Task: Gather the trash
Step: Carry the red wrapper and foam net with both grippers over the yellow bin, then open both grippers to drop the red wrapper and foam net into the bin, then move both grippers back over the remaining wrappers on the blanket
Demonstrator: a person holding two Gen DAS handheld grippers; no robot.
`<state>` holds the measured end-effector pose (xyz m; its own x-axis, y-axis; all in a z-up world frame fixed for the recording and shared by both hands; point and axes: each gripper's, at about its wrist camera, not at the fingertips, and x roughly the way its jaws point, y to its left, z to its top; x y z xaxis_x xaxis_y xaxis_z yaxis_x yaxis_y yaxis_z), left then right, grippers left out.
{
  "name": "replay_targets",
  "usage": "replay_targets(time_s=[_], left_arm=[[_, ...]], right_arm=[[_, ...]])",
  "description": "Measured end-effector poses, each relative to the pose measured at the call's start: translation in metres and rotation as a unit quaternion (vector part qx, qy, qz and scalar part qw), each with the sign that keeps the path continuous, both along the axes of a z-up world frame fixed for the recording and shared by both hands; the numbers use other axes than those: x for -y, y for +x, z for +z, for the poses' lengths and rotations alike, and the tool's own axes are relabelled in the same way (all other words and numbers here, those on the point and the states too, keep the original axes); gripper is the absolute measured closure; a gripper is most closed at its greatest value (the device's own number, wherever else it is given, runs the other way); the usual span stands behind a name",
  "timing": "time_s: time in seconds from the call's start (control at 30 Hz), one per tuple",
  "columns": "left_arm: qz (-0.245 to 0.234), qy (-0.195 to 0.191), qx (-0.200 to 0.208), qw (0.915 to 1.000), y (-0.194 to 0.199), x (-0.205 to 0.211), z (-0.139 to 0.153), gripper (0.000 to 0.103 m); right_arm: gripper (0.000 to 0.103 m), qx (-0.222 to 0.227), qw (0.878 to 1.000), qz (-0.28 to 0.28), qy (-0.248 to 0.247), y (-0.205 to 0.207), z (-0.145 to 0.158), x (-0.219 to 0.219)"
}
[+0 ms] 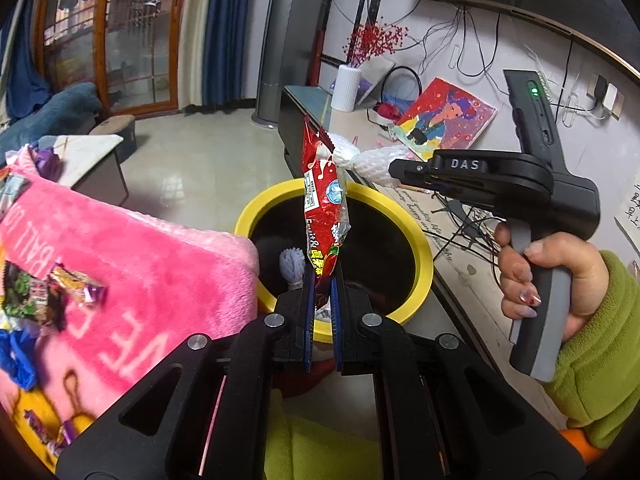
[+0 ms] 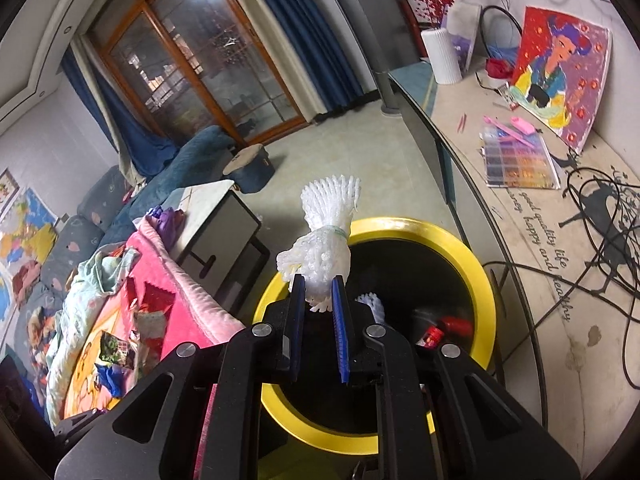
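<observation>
My left gripper [image 1: 322, 280] is shut on the lower end of a red snack wrapper [image 1: 324, 200], which stands upright over a black bin with a yellow rim [image 1: 425, 258]. My right gripper [image 2: 318, 284] is shut on a white foam fruit net [image 2: 324, 240] just above the near-left side of the same bin's rim [image 2: 400, 226]. In the left wrist view that right gripper [image 1: 394, 170] reaches in from the right with the net [image 1: 368, 160], held by a hand [image 1: 536, 276] in a green sleeve. Inside the bin lie another foam net [image 2: 372, 304] and a red wrapper [image 2: 448, 326].
A pink blanket [image 1: 132, 260] left of the bin carries several candy wrappers [image 1: 76, 288]. A long low cabinet [image 2: 532, 248] on the right holds loose cables, a painting [image 2: 560, 68] and a white vase [image 2: 440, 56]. A small side table [image 2: 224, 220] stands behind the blanket.
</observation>
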<state>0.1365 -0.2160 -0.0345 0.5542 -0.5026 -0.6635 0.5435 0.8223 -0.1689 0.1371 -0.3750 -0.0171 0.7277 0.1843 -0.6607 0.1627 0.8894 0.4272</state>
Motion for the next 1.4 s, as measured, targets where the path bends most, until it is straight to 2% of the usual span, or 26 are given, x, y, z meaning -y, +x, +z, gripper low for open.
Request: replay_targets(time_s=[0.37, 0.53, 0.57, 0.63, 0.67, 0.73, 0.77, 0.83, 1.0, 1.07, 1.23, 1.4], left_arm=[[-0.004, 0.025, -0.031, 0.9992, 0.022, 0.024, -0.025, 0.099], [-0.006, 0.039, -0.035, 0.9986, 0.031, 0.037, -0.032, 0.099], [-0.004, 0.042, -0.032, 0.9986, 0.033, 0.038, -0.033, 0.095], [0.003, 0.048, -0.027, 0.9985, 0.038, 0.039, -0.035, 0.074], [0.008, 0.046, -0.029, 0.9985, 0.039, 0.038, -0.037, 0.058], [0.014, 0.033, -0.039, 0.9986, 0.042, 0.033, -0.037, 0.054], [0.016, 0.03, -0.038, 0.9987, 0.042, 0.031, -0.037, 0.051], [0.024, 0.028, -0.035, 0.9987, 0.041, 0.026, -0.035, 0.04], [0.044, 0.008, -0.028, 0.9986, 0.035, 0.009, -0.027, 0.016], [0.052, 0.008, -0.021, 0.9984, 0.032, 0.004, -0.023, 0.011], [0.079, 0.01, 0.001, 0.9968, 0.025, -0.011, -0.011, 0.011], [0.1, 0.002, 0.021, 0.9947, 0.019, -0.026, 0.002, 0.011]], right_arm=[[0.089, -0.048, 0.999, -0.005, 0.001, 0.005, -0.027, 0.012], [0.084, -0.068, 0.997, -0.021, 0.012, 0.006, -0.037, 0.023], [0.081, -0.071, 0.997, -0.025, 0.013, 0.006, -0.038, 0.024], [0.079, -0.075, 0.996, -0.033, 0.018, 0.006, -0.04, 0.028], [0.075, -0.077, 0.996, -0.038, 0.019, 0.005, -0.041, 0.03], [0.066, -0.078, 0.996, -0.047, 0.021, 0.004, -0.042, 0.032], [0.066, -0.077, 0.996, -0.049, 0.02, 0.004, -0.042, 0.034], [0.066, -0.074, 0.996, -0.05, 0.021, 0.004, -0.042, 0.034], [0.059, -0.061, 0.997, -0.045, 0.008, 0.004, -0.033, 0.028], [0.054, -0.052, 0.998, -0.041, 0.002, 0.003, -0.028, 0.023], [0.047, -0.03, 0.999, -0.034, -0.018, 0.0, -0.013, 0.008], [0.046, -0.014, 0.999, -0.024, -0.032, -0.003, -0.001, -0.007]])
